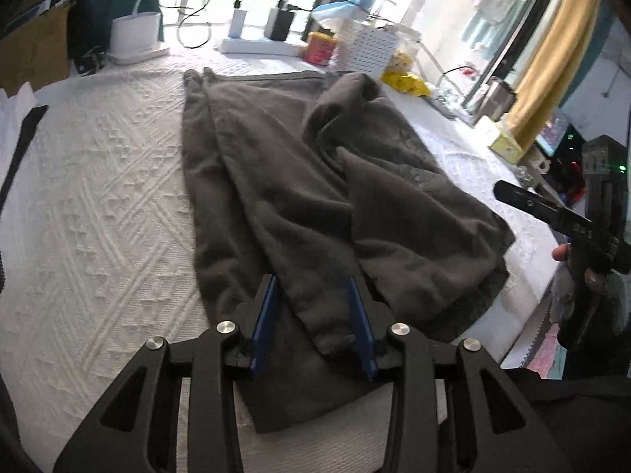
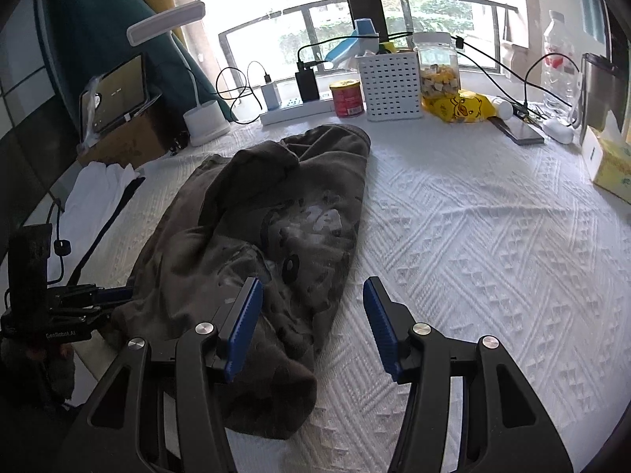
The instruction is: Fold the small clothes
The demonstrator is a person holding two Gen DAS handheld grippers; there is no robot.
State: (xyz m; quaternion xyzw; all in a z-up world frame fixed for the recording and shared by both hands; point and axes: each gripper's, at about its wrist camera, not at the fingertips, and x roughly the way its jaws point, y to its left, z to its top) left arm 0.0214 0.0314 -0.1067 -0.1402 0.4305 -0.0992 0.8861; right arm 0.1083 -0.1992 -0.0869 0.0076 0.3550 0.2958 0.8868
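White textured bedding [image 2: 473,236] is lying under everything, and my left claw [image 1: 313,315] is hovering with its pads apart over the near edge of the dark grey garment [image 1: 295,197], gripping nothing. My right claw [image 2: 313,325] is gaping wide beside its hem. Farther off, a clear jar [image 2: 437,67] is holding yellow and pale pieces beside a white perforated basket [image 2: 390,86].

At the far edge of your white textured bedspread [image 2: 493,236] you have a white perforated plastic basket [image 2: 391,86], with a red tin can [image 2: 347,98] just left of it and a yellow duck-print bag [image 2: 459,108] just right.
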